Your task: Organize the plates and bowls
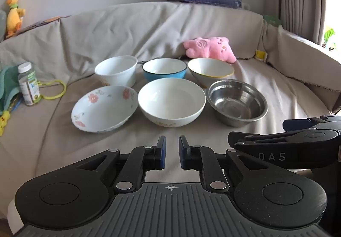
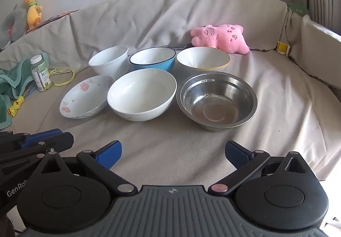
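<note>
Six dishes stand in two rows on a beige-covered sofa seat. At the back are a white plastic bowl (image 1: 116, 73), a blue bowl (image 1: 164, 69) and a white bowl with a yellow rim (image 1: 210, 69). In front are a shallow floral plate (image 1: 104, 107), a large white bowl (image 1: 171, 101) and a steel bowl (image 1: 237, 102). My left gripper (image 1: 172, 141) hovers short of the large white bowl, shut with nothing in it. My right gripper (image 2: 173, 147) is wide open and empty, in front of the white bowl (image 2: 141, 93) and the steel bowl (image 2: 217, 100). Neither touches a dish.
A pink plush toy (image 1: 210, 48) lies behind the yellow-rimmed bowl. At the left are a bottle (image 1: 27, 83), a green cloth (image 1: 8, 81) and a yellow cord loop (image 1: 54, 90). The sofa back rises behind the dishes, with an armrest at the right.
</note>
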Tool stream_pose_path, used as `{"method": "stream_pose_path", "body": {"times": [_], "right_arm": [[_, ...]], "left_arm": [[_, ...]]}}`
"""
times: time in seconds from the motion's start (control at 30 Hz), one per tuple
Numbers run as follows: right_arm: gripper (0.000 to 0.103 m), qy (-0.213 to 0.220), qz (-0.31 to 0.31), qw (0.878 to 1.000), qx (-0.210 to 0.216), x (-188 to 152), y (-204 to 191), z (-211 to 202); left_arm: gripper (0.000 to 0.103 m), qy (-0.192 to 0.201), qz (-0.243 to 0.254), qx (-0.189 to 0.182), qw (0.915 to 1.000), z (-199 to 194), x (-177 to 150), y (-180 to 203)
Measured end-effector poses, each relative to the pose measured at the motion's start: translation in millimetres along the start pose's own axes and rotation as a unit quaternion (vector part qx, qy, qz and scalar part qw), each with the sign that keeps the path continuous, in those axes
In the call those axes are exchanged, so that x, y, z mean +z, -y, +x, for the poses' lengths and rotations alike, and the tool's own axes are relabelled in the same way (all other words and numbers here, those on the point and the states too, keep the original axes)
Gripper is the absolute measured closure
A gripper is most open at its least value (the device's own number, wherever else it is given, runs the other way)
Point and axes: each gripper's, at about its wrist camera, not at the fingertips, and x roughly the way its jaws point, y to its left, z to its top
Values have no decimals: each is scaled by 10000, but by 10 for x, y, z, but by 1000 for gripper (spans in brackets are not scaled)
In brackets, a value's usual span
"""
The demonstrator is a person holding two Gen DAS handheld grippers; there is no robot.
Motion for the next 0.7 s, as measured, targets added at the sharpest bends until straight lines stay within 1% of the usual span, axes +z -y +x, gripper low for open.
{"method": "stream_pose_path", "body": {"times": [0.7], "right_arm": [[0,9,-6,10000,42,-1,-8,-2]], "left_arm": [[88,11,15,-3,10000,-33,-26,27]]}}
